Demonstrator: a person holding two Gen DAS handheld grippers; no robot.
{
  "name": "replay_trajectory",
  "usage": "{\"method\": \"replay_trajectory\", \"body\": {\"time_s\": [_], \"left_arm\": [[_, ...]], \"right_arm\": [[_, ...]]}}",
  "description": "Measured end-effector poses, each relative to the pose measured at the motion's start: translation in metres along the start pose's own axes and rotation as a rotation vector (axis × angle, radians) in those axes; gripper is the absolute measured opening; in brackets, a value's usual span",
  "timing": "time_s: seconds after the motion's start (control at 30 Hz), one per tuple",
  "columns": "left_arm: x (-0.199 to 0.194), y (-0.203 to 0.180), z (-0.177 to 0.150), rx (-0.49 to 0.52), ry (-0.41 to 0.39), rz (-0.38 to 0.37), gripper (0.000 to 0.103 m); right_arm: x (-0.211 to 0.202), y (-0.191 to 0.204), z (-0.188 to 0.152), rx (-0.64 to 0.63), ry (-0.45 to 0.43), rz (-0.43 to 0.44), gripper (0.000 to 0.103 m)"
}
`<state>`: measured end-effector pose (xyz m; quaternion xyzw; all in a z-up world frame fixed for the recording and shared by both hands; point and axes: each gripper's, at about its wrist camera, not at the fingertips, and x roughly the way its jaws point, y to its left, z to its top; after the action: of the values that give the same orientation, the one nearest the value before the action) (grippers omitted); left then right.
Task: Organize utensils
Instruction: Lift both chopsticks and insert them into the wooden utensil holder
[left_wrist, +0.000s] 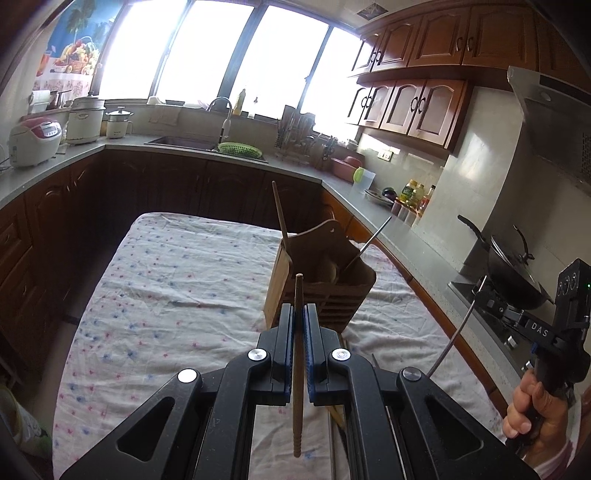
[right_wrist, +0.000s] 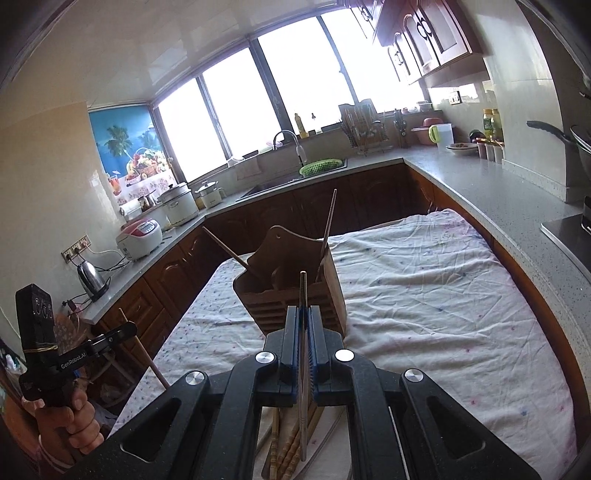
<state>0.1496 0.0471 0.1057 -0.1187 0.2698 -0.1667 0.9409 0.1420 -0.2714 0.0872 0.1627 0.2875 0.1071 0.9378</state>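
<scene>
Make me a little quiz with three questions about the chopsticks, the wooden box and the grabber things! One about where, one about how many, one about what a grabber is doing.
1. Where does the wooden holder stand?
A. in the sink
B. on the flowered cloth
C. on the stove

2. How many utensils already stick up out of the holder?
A. two
B. five
C. none

3. What is the left gripper doing?
A. hanging open
B. squeezing a wooden chopstick
C. gripping the green basket

Answers:
1 B: the holder sits on the cloth covering the table.
2 A: a wooden stick and a metal one lean out of it.
3 B: the wooden chopstick is pinched upright between its blue pads, while the right gripper pinches a metal chopstick.
</scene>
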Motion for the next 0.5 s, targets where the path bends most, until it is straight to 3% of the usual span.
{"method": "replay_trajectory", "body": {"time_s": [0.17, 0.5], "left_arm": [[0.010, -0.002, 0.026, 0.008, -0.050, -0.014, 0.003], [0.044, -0.011, 0.092, 0.048, -0.227, -0.009, 0.003]], "right_arm": [[0.010, -0.001, 0.028, 0.003, -0.056, 0.004, 0.004], [0.044, 0.003, 0.107, 0.016, -0.219, -0.008, 0.004]]}}
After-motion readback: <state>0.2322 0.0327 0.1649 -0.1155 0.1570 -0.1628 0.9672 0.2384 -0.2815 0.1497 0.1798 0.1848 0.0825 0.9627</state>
